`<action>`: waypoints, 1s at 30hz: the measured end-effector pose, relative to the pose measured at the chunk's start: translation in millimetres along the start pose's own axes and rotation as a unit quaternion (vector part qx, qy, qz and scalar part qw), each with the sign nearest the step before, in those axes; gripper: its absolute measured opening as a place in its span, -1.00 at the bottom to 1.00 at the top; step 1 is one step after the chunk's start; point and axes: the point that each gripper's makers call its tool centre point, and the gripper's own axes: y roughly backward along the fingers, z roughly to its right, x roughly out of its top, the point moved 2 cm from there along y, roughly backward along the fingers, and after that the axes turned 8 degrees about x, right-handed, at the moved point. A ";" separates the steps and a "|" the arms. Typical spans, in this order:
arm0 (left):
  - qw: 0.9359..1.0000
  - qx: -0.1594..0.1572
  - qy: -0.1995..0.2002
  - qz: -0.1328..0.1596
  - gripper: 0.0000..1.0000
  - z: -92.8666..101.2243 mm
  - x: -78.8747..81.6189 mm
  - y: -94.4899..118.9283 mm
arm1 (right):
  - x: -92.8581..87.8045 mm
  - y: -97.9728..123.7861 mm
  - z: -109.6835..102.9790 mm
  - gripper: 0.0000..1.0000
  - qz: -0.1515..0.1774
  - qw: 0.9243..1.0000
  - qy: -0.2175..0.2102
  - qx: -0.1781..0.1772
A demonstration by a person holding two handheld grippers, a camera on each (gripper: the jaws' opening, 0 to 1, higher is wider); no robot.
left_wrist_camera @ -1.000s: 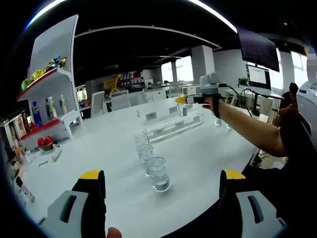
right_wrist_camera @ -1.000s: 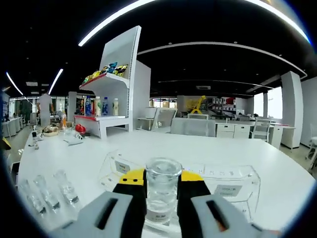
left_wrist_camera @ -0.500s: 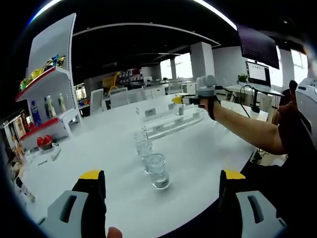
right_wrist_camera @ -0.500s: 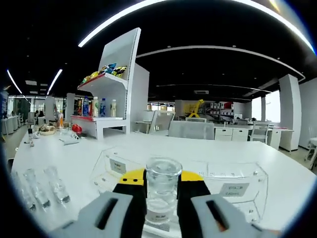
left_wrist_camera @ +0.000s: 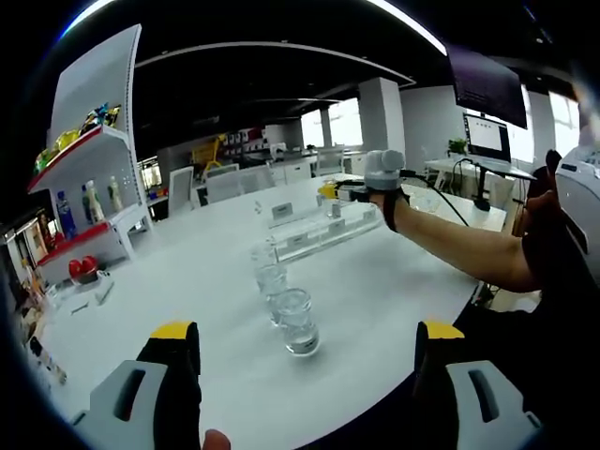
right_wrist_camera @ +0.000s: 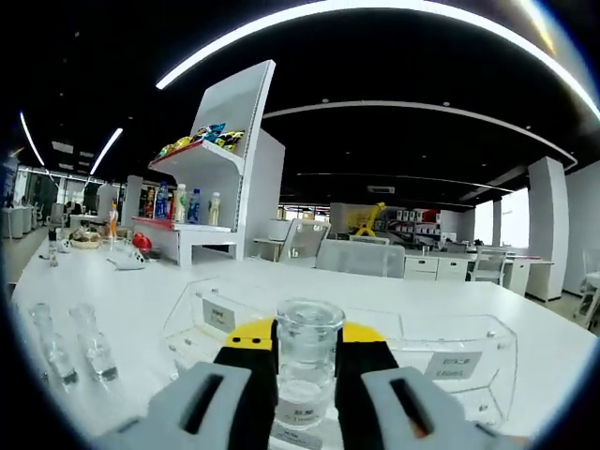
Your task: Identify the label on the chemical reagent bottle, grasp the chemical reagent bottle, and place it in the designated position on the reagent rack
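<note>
So the small clear glass reagent bottle with a white label (right_wrist_camera: pixel 307 370) is pinched upright between the yellow-tipped black jaws of the right gripper (right_wrist_camera: pixel 307 349), and in the right gripper view it sits right in front of the clear acrylic reagent rack (right_wrist_camera: pixel 441 352), low over its near edge; can't tell if it's actually touching the rack. The rack has little white label tags on its front wall, too small to read. From the left gripper view you can see the same right gripper (left_wrist_camera: pixel 339 192) held out by a person's bare forearm (left_wrist_camera: pixel 459 248) over that long rack (left_wrist_camera: pixel 319 230) at the far side of the white table (left_wrist_camera: pixel 384 300). The left gripper (left_wrist_camera: pixel 305 349) hangs back near the table's edge, jaws spread wide with nothing between them. Ahead of it there's a row of 3 more clear glass bottles (left_wrist_camera: pixel 298 323) standing on the table, well apart from the rack. Off to the side is a white display shelf with red trim (left_wrist_camera: pixel 89 187) holding drink bottles and snack bags, and a dark monitor (left_wrist_camera: pixel 489 142) sits behind the arm
</note>
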 end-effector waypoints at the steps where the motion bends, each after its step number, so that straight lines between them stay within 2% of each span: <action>1: 1.000 0.000 -0.001 -0.001 0.89 0.0 -0.4 -0.1 | -0.1 -1.4 0.5 -0.61 0.000 1.000 0.001 0.001; 9: 1.000 -0.001 -0.002 -0.001 0.88 1.3 -0.2 -0.6 | -1.8 -7.3 5.6 -0.61 -0.006 1.000 0.006 -0.003; 24: 1.000 -0.002 0.000 -0.001 0.88 1.8 -2.1 -1.3 | -27.1 -8.2 5.2 -0.61 -0.046 0.999 -0.006 -0.006; 30: 1.000 -0.005 0.001 0.000 0.88 3.4 -2.2 -1.2 | -29.4 -6.4 5.2 -0.61 -0.054 0.998 -0.007 -0.008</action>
